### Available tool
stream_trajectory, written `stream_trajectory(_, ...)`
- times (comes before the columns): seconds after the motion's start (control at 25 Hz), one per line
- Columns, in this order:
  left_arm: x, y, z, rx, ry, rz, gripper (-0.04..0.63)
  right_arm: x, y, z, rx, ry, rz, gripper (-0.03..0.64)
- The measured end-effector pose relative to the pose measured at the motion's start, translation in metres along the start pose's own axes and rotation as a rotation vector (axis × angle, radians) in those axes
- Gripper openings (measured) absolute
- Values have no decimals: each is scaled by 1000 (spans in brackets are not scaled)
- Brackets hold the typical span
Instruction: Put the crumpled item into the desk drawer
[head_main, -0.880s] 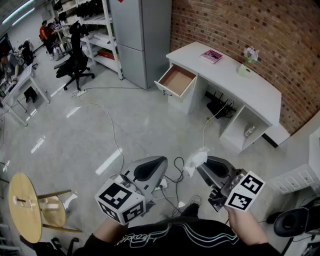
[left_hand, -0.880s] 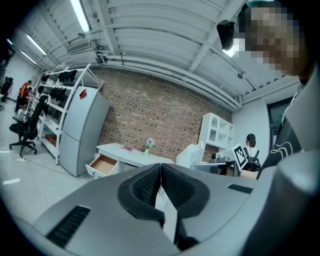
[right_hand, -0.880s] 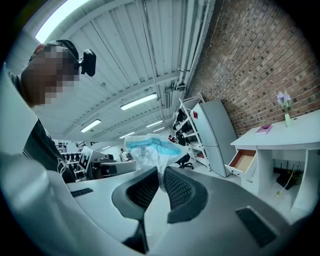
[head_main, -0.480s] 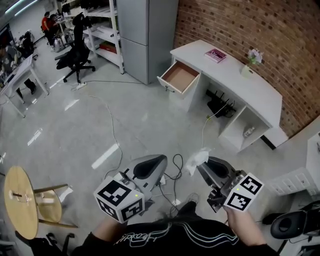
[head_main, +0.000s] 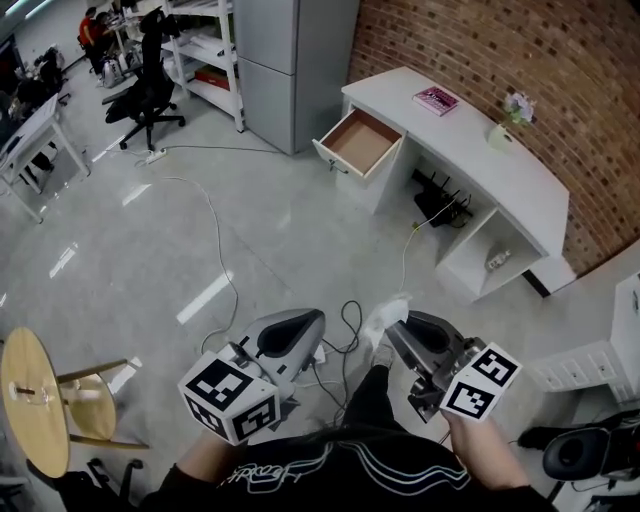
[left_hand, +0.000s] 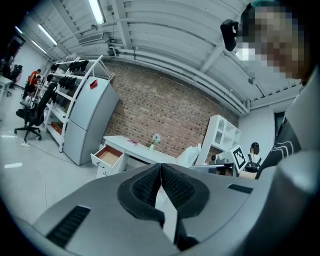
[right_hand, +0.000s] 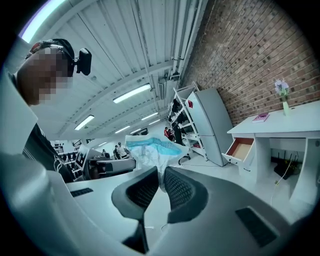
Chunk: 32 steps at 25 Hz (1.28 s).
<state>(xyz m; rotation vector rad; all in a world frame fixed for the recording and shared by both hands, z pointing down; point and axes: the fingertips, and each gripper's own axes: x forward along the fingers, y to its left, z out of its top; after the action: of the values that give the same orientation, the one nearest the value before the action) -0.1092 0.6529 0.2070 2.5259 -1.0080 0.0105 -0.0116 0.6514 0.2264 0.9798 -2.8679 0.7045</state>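
Observation:
My right gripper (head_main: 398, 338) is shut on a crumpled white and light-blue item (head_main: 384, 315), which sticks up past the jaws (right_hand: 152, 150) in the right gripper view. My left gripper (head_main: 292, 335) is shut with nothing between its pads, held low at the left beside the right one. The white desk (head_main: 480, 150) stands against the brick wall at the upper right. Its drawer (head_main: 362, 142) is pulled open at the desk's left end and shows a bare brown bottom; it also shows far off (left_hand: 107, 156) in the left gripper view and in the right gripper view (right_hand: 241, 149).
A pink book (head_main: 436, 99) and a small vase of flowers (head_main: 512, 118) sit on the desk. Cables (head_main: 345, 335) trail across the glossy floor below the grippers. A grey cabinet (head_main: 290, 60) stands left of the desk. A round wooden stool (head_main: 40, 400) is at the lower left, an office chair (head_main: 145, 95) far back.
The view has shifted a little toward the desk; the drawer sits slightly higher and more central. Both grippers keep their places and the right one still holds the crumpled item.

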Motion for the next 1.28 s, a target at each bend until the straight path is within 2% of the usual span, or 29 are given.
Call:
stream_trajectory(0.24,53,20,11,8,12,19,21,17,-58,13,-3,12,29,61)
stream_trajectory(0.48,184,53,45,-30,65,40,21,38,-187,76,20,27,49,61)
stream_trajectory(0.68,255,82,54,-41,101,45,21,57,-257,94,45,32,40,61)
stream_trajectory(0.84,335,103,69,-65,119,41,21,64,-328,122,45,30,31,61)
stream_trajectory(1.04,429,114,85,-41,156,19,21,62,-414,147,71,27,14,61)
stream_trajectory(1.28,474,123,78,-22,205,12,21,61,-464,141,98,23,-26,61)
